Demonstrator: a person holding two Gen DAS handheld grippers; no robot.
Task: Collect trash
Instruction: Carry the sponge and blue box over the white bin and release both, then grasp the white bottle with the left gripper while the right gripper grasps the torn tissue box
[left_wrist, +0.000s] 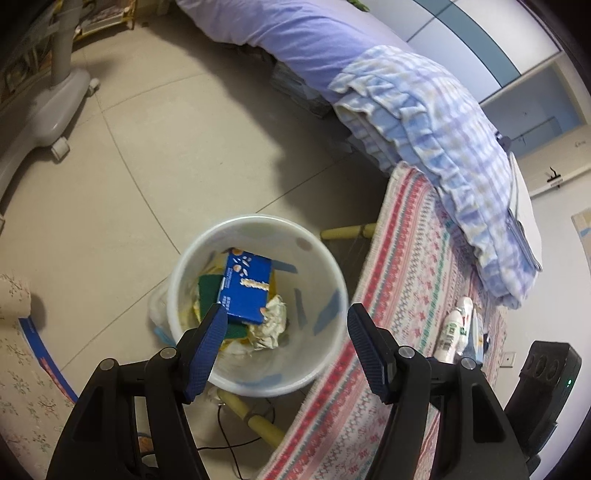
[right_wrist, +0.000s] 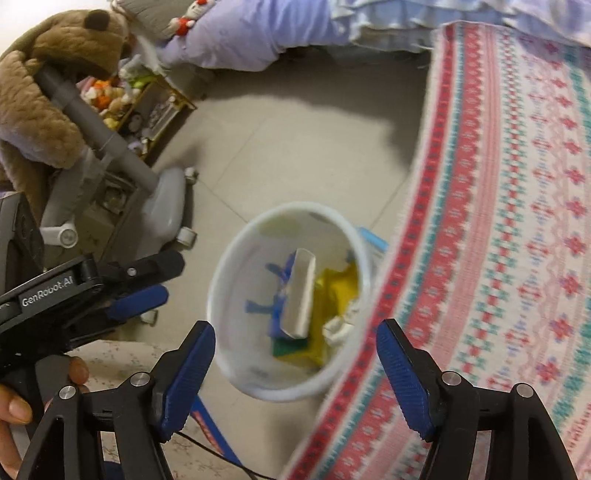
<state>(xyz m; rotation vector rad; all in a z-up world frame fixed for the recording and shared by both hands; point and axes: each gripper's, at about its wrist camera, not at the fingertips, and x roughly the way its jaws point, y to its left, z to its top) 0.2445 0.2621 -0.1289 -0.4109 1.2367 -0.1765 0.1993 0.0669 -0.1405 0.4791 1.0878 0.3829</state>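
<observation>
A white bucket (left_wrist: 258, 219) stands on the tiled floor beside a patterned cloth. Inside lie a blue box (left_wrist: 245, 288), a green sponge (left_wrist: 208, 288) and crumpled white paper (left_wrist: 271, 325). My left gripper (left_wrist: 287, 310) hangs open above the bucket's mouth, with nothing between its fingers. In the blurred right wrist view the bucket (right_wrist: 291, 206) holds the box (right_wrist: 299, 299), now showing a pale side, next to a yellow bag (right_wrist: 334, 291). My right gripper (right_wrist: 295, 325) is open and empty over the near rim. The left gripper (right_wrist: 166, 278) shows at the left, held by a hand (right_wrist: 14, 410).
A red and teal patterned cloth (left_wrist: 406, 295) covers a low surface right of the bucket, with white tubes (left_wrist: 454, 328) on it. A bed with a plaid blanket (left_wrist: 424, 110) lies beyond. A grey wheeled stand (right_wrist: 166, 199) and a plush bear (right_wrist: 55, 74) are at the left.
</observation>
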